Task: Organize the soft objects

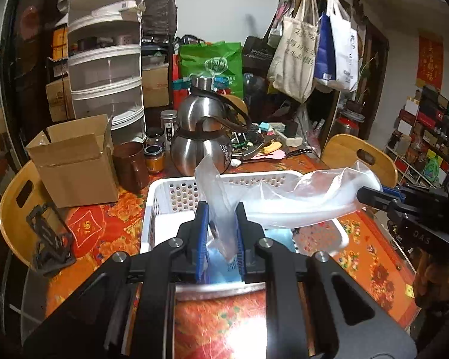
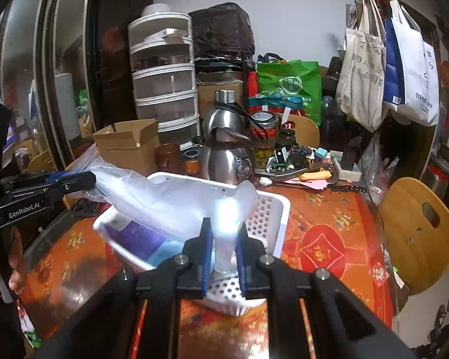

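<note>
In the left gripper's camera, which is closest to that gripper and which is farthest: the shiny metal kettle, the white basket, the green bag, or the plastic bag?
1. Plastic bag: pinched in the left gripper itself.
2. White basket: just beyond and below the gripper.
3. Shiny metal kettle: behind the basket, mid-table.
4. Green bag: farthest, in the pile at the back of the room.

Clear plastic bag [image 1: 284, 200], white perforated basket [image 1: 164, 197], red-orange floral tablecloth [image 1: 104, 233].
</note>
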